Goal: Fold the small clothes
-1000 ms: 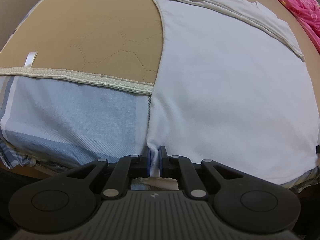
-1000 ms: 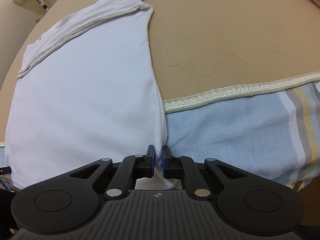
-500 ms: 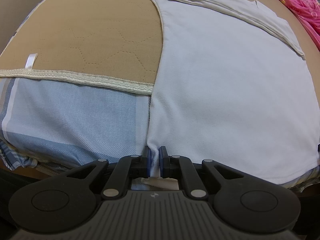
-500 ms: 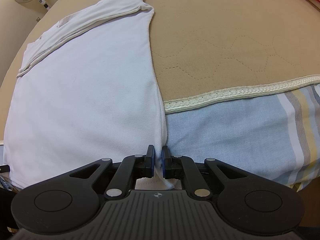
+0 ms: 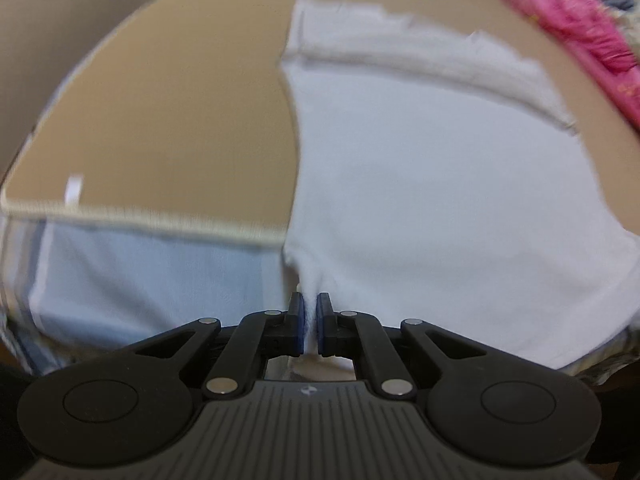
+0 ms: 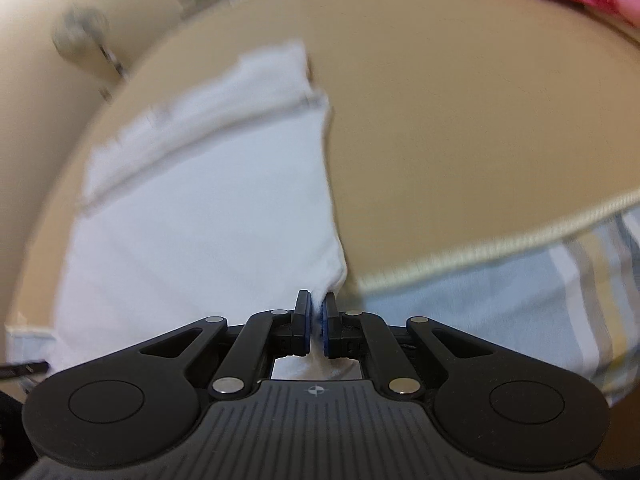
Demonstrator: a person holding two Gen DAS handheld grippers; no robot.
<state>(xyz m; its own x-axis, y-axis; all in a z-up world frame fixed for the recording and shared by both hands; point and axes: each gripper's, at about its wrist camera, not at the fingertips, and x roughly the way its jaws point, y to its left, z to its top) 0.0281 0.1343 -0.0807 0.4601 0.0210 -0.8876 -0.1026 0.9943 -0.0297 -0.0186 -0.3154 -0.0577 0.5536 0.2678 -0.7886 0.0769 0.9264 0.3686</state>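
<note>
A white T-shirt (image 5: 440, 184) lies spread on a tan quilted mat (image 5: 160, 120), its sleeves folded in across the far end. My left gripper (image 5: 310, 308) is shut on the shirt's near left hem corner. In the right wrist view the same shirt (image 6: 208, 216) fills the left half, and my right gripper (image 6: 316, 306) is shut on its near right hem corner. Both corners are lifted off the bed, and the cloth puckers at the fingertips. Both views are blurred by motion.
The tan mat has a cream lace edge (image 6: 500, 248) over a blue striped sheet (image 5: 140, 276). A pink blanket (image 5: 580, 20) lies at the far right. A standing fan (image 6: 84, 36) is by the wall at the far left.
Both grippers have risen and moved forward with the hem corners held. The shirt's near edge has come up off the sheet, and more of the bed's far side shows.
</note>
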